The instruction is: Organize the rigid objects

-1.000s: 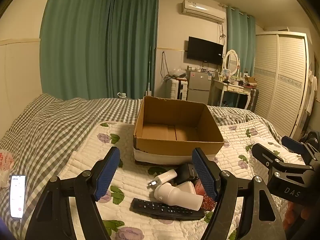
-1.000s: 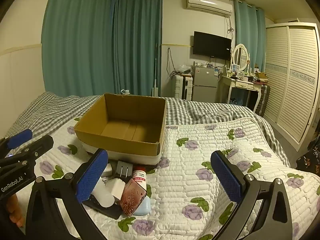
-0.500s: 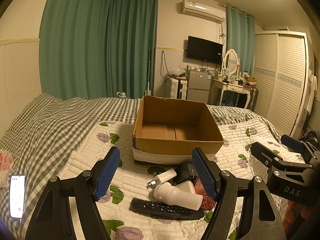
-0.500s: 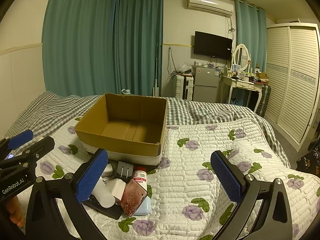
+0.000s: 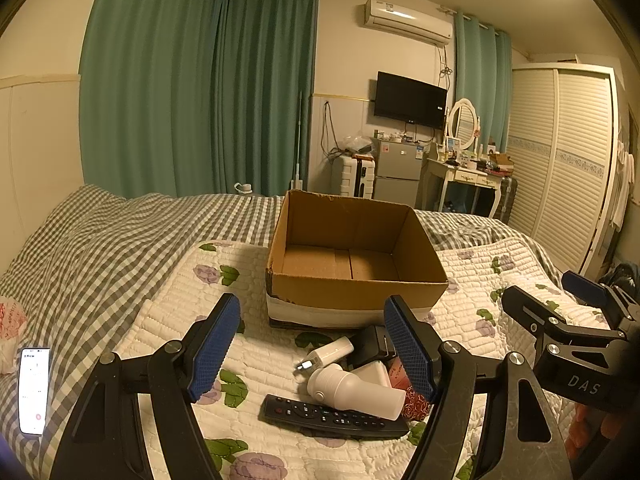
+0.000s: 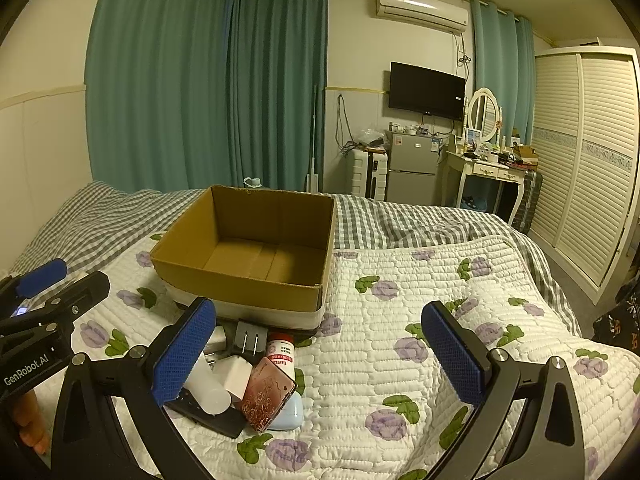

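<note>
The right tongs (image 6: 320,354) are wide open over the bed (image 6: 420,280) and hold nothing. A brown box (image 6: 244,284) sits on the quilt, open at the top. Just in front of it lies a small pile — a white bottle (image 6: 208,388), a plug (image 6: 250,338), a red-capped tube (image 6: 280,354) and a shiny pink case (image 6: 266,398). The left tongs (image 6: 52,292) show at the left edge.

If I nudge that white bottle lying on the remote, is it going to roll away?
Probably a little. The white bottle is a smooth cylinder on its side, so it should roll easily, likely off the remote. The soft quilt and neighbouring items would probably stop it soon. It looks like light, stiff plastic, so the pads may slip unless squeezed across its body.
</note>
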Action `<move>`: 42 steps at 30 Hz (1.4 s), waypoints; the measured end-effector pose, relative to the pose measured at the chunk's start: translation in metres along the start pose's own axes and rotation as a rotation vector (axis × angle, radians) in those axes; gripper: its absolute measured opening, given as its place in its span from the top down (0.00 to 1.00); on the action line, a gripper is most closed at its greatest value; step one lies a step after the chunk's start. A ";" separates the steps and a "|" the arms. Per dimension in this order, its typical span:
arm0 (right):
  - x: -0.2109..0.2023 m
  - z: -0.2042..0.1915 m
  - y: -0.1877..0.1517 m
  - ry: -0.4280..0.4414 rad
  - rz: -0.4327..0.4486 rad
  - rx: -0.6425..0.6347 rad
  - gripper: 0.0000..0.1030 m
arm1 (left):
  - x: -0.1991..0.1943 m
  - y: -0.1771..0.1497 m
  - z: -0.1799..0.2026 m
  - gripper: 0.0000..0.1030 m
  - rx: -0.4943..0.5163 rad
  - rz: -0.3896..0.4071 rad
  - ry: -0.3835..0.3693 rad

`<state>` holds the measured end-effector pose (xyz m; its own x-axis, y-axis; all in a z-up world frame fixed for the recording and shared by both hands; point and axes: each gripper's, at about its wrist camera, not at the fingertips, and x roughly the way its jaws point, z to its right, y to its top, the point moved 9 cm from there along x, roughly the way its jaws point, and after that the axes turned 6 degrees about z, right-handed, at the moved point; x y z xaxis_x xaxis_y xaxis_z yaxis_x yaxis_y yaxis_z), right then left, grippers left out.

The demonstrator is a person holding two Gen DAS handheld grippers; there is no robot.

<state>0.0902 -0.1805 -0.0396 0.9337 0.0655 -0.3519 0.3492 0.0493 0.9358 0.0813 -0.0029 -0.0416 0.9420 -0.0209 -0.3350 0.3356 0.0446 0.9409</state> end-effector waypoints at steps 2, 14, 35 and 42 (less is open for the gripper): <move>0.000 0.000 0.000 0.000 -0.001 -0.001 0.00 | 0.000 0.000 0.000 0.25 -0.001 -0.001 0.000; 0.002 -0.001 -0.001 0.003 -0.003 -0.002 0.00 | 0.000 -0.002 0.000 0.25 -0.005 -0.001 -0.001; 0.002 -0.001 -0.002 0.003 -0.004 -0.003 0.00 | 0.000 -0.002 -0.001 0.25 -0.006 -0.002 -0.002; 0.001 0.001 -0.004 0.002 -0.002 -0.004 0.00 | 0.000 -0.002 0.000 0.25 -0.007 -0.001 -0.002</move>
<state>0.0894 -0.1814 -0.0440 0.9327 0.0678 -0.3543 0.3512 0.0534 0.9348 0.0803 -0.0025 -0.0431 0.9415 -0.0234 -0.3363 0.3371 0.0519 0.9400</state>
